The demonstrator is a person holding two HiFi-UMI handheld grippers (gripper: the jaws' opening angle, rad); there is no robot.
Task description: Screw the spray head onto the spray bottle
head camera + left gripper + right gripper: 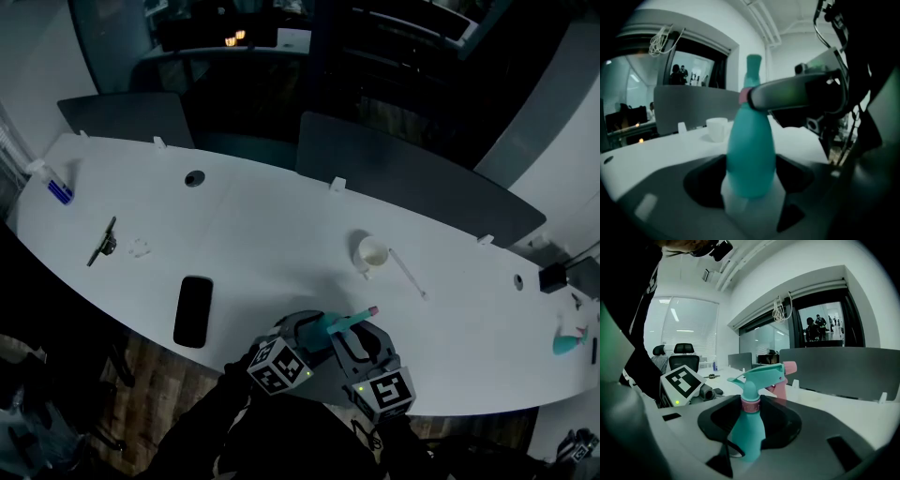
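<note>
At the near edge of the white table (272, 234), your left gripper (315, 330) pinches the teal spray bottle (750, 154) low on its body, a jaw pressed to each side. Your right gripper (351, 341) clamps the spray head (765, 375) at its pink collar (751, 405), which sits on the bottle's neck. The head's pink nozzle tip faces away from you, toward a white cup (372, 253) farther up the table. A black phone (193, 310) lies well apart on your left.
</note>
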